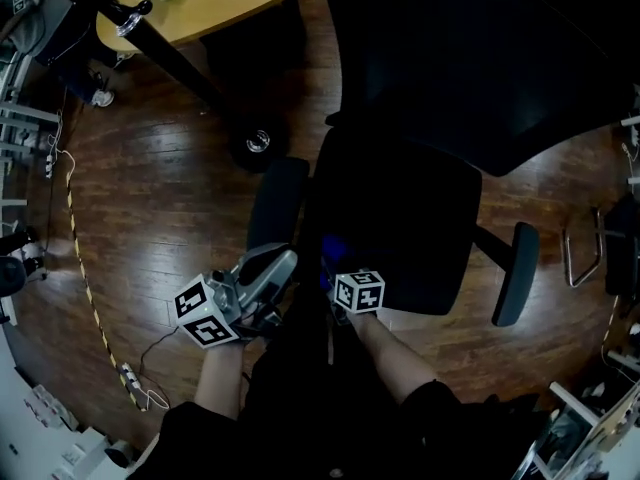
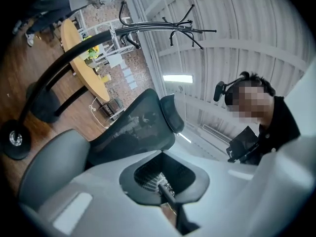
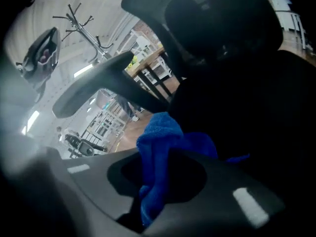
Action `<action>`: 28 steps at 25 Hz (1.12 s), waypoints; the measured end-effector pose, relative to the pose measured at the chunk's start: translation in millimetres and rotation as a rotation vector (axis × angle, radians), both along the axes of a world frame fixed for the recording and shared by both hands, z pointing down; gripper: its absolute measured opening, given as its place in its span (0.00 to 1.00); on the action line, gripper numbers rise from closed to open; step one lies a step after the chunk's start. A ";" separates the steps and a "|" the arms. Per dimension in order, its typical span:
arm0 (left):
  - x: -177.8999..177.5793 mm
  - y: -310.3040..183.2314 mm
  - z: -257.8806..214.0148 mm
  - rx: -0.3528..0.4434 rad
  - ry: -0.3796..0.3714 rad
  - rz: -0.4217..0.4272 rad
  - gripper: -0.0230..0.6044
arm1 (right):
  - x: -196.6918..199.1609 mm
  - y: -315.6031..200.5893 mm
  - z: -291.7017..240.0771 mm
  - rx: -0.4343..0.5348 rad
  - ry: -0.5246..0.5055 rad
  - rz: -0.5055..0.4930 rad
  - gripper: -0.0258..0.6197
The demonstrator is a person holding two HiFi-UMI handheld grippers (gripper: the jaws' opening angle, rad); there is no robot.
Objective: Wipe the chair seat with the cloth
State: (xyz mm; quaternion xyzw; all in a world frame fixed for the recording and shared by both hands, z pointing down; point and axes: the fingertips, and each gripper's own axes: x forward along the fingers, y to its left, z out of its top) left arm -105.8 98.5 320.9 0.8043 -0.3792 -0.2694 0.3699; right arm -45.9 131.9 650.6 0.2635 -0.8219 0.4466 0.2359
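Black padded chair seat (image 1: 400,218): holding the fluffy blue cloth (image 3: 158,137) at its near left edge, presumably for starting the wipe there; clamping that cloth in the right gripper (image 3: 155,181); holding the left gripper (image 1: 275,266), jaws closed on nothing, leftward, clear of the seat.

The cloth (image 3: 158,137) is a bright blue fuzzy microfiber rag, all bunched up. It sits centre to lower-centre of the right gripper view, pinched in the right gripper (image 3: 150,201). In the head view only a small blue bit peeks out mid-frame. The chair seat (image 1: 400,218) is plain black, squarish with rounded corners, dead centre of the head view, with the cloth right at its near left edge.
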 end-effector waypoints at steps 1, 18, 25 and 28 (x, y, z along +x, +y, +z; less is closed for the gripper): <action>-3.6 1.9 2.2 -0.004 -0.004 -0.008 0.02 | -17.1 6.0 2.1 -0.006 -0.009 -0.036 0.14; 3.5 -4.1 12.3 -0.011 -0.001 0.002 0.02 | 6.8 29.4 27.8 0.009 0.003 -0.095 0.13; 68.9 -33.4 29.9 -0.017 0.034 0.168 0.02 | 161.8 1.3 39.7 0.035 0.200 0.103 0.13; 99.1 -42.9 38.2 -0.030 0.047 0.238 0.02 | 234.7 -4.8 35.7 0.038 0.283 0.204 0.13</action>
